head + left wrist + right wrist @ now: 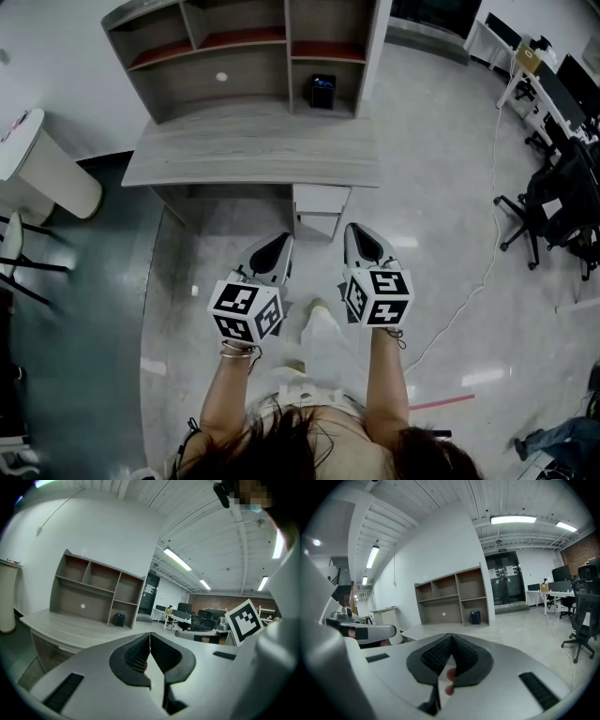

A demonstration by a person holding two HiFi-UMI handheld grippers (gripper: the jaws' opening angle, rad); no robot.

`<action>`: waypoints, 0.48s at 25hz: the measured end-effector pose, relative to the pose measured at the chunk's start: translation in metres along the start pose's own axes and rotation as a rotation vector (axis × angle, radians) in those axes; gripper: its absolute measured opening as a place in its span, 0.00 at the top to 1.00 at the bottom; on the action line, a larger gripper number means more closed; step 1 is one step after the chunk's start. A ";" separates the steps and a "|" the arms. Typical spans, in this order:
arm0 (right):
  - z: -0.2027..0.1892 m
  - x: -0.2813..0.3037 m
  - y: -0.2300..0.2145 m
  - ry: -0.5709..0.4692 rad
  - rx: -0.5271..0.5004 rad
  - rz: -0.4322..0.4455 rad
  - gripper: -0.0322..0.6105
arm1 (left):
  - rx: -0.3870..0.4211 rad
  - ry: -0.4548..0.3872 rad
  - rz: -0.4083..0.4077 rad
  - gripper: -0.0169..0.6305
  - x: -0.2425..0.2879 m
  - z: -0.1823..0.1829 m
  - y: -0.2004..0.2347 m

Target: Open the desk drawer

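A grey wooden desk (253,150) with an open-shelf hutch (244,56) stands ahead of me. Under its right part sits a white drawer unit (321,200), whose front looks shut. My left gripper (281,240) and right gripper (354,229) are held side by side over the floor, short of the desk, both pointing at it. Neither touches anything. In the left gripper view the left gripper (150,634) has its jaws together and empty, with the desk (70,627) beyond. In the right gripper view the right gripper (451,635) is likewise shut and empty.
A small dark container (322,91) stands in a hutch shelf. A white rounded stand (47,178) is at the left. Office chairs (553,206) and desks with monitors (553,84) fill the right side. A white cable (469,291) and a red strip (441,403) lie on the floor.
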State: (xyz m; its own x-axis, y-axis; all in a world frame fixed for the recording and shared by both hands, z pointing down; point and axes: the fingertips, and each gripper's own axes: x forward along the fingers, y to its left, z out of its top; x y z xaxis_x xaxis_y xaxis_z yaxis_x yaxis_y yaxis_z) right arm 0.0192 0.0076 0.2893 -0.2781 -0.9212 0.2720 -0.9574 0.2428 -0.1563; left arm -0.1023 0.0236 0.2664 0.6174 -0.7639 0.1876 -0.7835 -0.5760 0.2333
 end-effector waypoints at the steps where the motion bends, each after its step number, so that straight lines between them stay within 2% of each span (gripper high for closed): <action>1: 0.000 0.004 -0.004 0.003 0.012 0.004 0.92 | 0.009 0.002 0.006 0.95 0.005 0.000 0.002; 4: 0.001 0.015 -0.015 0.004 0.041 0.016 0.92 | 0.035 0.018 0.016 0.95 0.021 0.000 0.009; 12: 0.002 0.043 -0.044 0.020 0.027 0.025 0.92 | 0.011 0.020 0.039 0.95 0.062 0.000 0.025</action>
State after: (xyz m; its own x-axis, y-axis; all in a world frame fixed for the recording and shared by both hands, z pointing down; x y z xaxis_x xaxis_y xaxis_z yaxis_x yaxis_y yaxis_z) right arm 0.0496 -0.0432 0.3059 -0.3041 -0.9086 0.2863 -0.9476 0.2576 -0.1888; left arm -0.0842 -0.0382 0.2836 0.5875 -0.7801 0.2152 -0.8077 -0.5491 0.2148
